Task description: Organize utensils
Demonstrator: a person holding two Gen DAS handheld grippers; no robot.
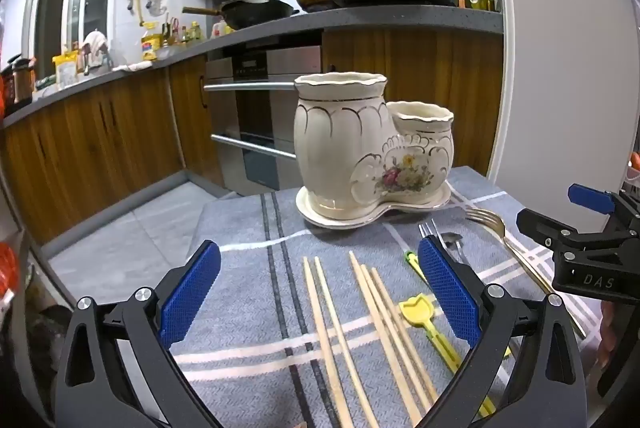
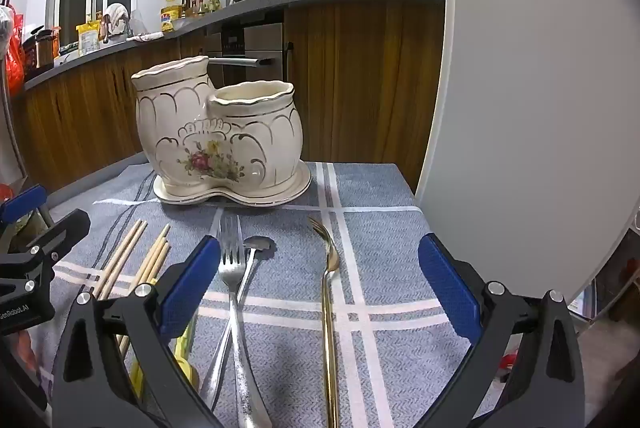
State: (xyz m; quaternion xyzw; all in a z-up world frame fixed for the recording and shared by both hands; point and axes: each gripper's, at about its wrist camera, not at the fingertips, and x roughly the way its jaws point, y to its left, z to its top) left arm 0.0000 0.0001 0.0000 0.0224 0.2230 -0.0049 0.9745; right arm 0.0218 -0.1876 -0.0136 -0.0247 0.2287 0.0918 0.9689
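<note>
A cream ceramic two-cup utensil holder with a flower print stands on its saucer at the far side of a grey checked cloth. Both cups look empty. Several wooden chopsticks lie on the cloth between my left gripper's open jaws. A yellow plastic utensil lies by its right finger. A silver fork, a silver spoon and a gold fork lie between my right gripper's open jaws. Both grippers are empty.
The cloth covers a small table whose far edge is just behind the holder. Beyond it are wooden kitchen cabinets, an oven and a counter with pans. A white wall or door stands at the right.
</note>
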